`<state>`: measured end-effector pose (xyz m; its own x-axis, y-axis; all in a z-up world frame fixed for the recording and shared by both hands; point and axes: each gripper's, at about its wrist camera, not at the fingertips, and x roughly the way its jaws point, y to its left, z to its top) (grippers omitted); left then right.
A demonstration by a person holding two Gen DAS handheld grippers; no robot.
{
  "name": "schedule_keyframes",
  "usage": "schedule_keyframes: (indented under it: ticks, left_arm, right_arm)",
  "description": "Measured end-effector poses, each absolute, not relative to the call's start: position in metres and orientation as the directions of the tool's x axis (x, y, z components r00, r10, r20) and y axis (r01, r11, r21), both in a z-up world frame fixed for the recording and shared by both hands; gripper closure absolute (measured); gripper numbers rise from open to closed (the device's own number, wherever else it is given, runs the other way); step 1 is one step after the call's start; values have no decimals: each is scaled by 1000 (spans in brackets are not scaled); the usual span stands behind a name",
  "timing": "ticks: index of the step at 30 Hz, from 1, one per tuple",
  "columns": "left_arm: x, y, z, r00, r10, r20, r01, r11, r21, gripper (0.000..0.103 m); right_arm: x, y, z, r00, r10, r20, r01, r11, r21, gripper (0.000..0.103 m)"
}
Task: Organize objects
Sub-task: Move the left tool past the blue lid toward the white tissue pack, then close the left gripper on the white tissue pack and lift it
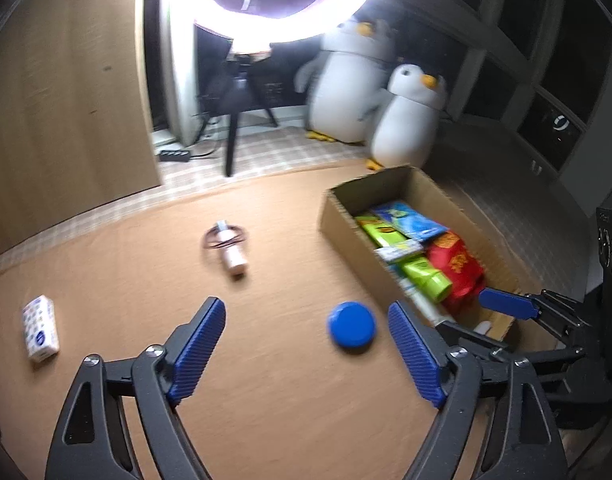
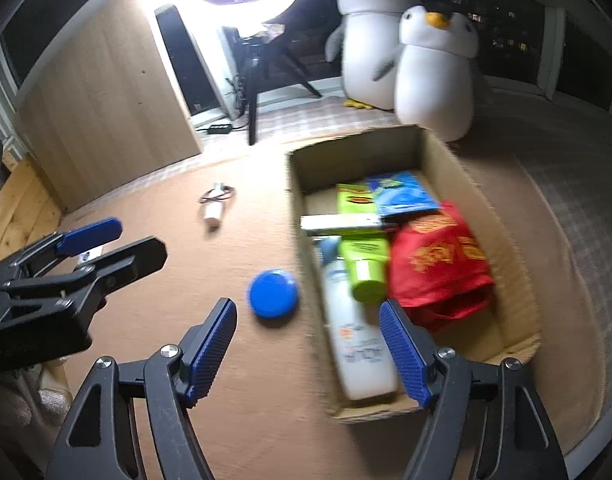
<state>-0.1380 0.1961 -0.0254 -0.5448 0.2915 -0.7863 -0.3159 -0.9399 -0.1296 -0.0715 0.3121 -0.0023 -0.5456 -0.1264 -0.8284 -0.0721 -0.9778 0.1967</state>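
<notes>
A cardboard box (image 2: 445, 160) on the brown mat holds a white bottle (image 2: 355, 340), green tubes (image 2: 365, 268), a red bag (image 2: 437, 272) and a blue packet (image 2: 401, 194). Just left of the box lies a round blue tin (image 2: 273, 294) (image 1: 351, 330). My right gripper (image 2: 307, 307) hovers open over the box's near left wall, with nothing in its jaws. My left gripper (image 1: 306, 306) is open and empty above the mat, the tin just ahead and to the right. A small white bottle with a cord (image 1: 232, 252) and a tissue pack (image 1: 40, 328) lie on the mat further left.
Two plush penguins (image 2: 433, 68) stand behind the box. A ring light on a tripod (image 1: 234, 128) and a wooden panel (image 1: 66, 100) are at the back left. In the left wrist view, the right gripper (image 1: 489, 316) reaches over the box's near end.
</notes>
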Motion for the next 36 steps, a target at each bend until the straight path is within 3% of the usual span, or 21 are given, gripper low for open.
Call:
schedule_keyframes:
  ticks: [6, 24, 36]
  left_arm:
    - [-129, 143, -24, -549, 242, -800, -242, -962, -125, 8]
    - [-104, 0, -40, -548, 149, -823, -55, -988, -143, 7]
    - [-150, -121, -65, -537, 53, -842, 175, -969, -172, 7]
  right_arm:
    - [-80, 279, 3, -548, -159, -822, -30, -977, 209, 32]
    - [-90, 192, -5, -498, -278, -822, 95, -959, 267, 31]
    - [-82, 161, -13, -460, -300, -835, 162, -954, 253, 31]
